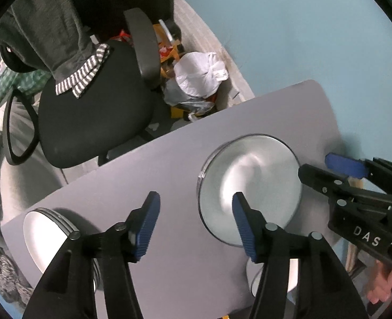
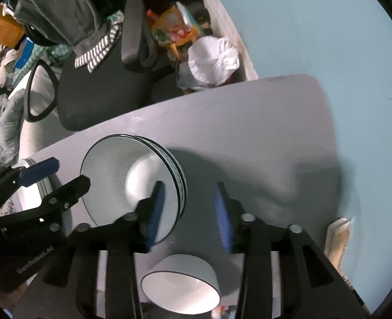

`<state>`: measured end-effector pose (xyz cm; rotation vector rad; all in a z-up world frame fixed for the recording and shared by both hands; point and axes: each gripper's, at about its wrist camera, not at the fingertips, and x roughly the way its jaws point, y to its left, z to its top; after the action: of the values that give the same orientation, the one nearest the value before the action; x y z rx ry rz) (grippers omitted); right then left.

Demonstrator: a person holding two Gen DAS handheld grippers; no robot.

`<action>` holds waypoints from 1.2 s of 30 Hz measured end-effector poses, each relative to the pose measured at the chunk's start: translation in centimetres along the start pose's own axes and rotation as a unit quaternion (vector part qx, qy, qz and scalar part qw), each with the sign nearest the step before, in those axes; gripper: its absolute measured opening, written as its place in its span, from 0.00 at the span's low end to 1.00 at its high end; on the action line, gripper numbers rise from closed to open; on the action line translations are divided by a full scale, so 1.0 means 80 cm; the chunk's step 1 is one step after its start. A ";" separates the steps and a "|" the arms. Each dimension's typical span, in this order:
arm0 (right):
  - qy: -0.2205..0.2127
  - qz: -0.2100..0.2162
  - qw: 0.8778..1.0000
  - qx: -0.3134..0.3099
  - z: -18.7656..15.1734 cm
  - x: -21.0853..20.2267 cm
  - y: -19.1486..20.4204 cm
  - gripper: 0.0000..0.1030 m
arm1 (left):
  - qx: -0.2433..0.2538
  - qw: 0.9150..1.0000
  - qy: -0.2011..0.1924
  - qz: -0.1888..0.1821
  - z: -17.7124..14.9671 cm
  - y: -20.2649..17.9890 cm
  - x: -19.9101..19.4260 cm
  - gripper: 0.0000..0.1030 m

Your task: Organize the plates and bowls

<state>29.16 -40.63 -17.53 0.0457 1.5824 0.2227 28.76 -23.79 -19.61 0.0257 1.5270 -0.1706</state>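
Note:
A stack of white plates with dark rims (image 1: 249, 186) sits on the grey table (image 1: 169, 164); it also shows in the right wrist view (image 2: 132, 183). A second stack of white dishes (image 1: 44, 236) sits at the table's left corner. A white bowl (image 2: 181, 284) stands near the front edge, also seen in the left wrist view (image 1: 291, 273). My left gripper (image 1: 193, 226) is open and empty above the table, its right finger over the plate stack. My right gripper (image 2: 188, 212) is open, its left finger over the plates' near rim; it shows at the right of the left wrist view (image 1: 326, 167).
A black office chair (image 1: 95, 122) with grey clothing draped on it stands beyond the table's far edge. A white plastic bag (image 1: 198, 74) and clutter lie on the floor by the pale blue wall (image 1: 302, 26). A wooden object (image 2: 336, 239) stands at the table's right.

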 end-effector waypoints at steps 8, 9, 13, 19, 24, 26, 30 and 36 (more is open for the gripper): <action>-0.042 -0.010 0.999 -0.005 -0.031 -0.044 0.006 0.60 | 0.022 0.999 -0.038 -0.009 -0.034 -0.005 -0.041 0.76; -0.045 -0.011 0.999 -0.005 -0.035 -0.047 0.007 0.61 | 0.023 0.999 -0.042 -0.011 -0.039 -0.005 -0.045 0.77; -0.058 -0.011 0.998 -0.003 -0.054 -0.061 0.011 0.61 | 0.028 0.998 -0.047 -0.022 -0.059 -0.005 -0.062 0.77; -0.066 -0.016 0.998 -0.001 -0.080 -0.072 0.018 0.64 | 0.035 0.997 -0.057 -0.038 -0.090 -0.007 -0.081 0.77; -0.067 -0.022 0.997 0.006 -0.101 -0.075 0.021 0.64 | 0.048 0.996 -0.062 -0.045 -0.113 -0.012 -0.086 0.77; -0.067 -0.023 0.997 0.009 -0.108 -0.078 0.021 0.64 | 0.054 0.995 -0.061 -0.048 -0.121 -0.014 -0.084 0.77; -0.066 -0.023 0.997 0.018 -0.126 -0.080 0.018 0.64 | 0.064 0.995 -0.054 -0.053 -0.133 -0.016 -0.077 0.77; -0.067 -0.024 0.997 0.030 -0.151 -0.083 0.008 0.64 | 0.080 0.994 -0.041 -0.060 -0.146 -0.025 -0.064 0.77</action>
<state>17.27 -42.46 -10.77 0.0678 1.4554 0.1323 16.72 -23.82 -14.85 0.0542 1.4302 -0.3846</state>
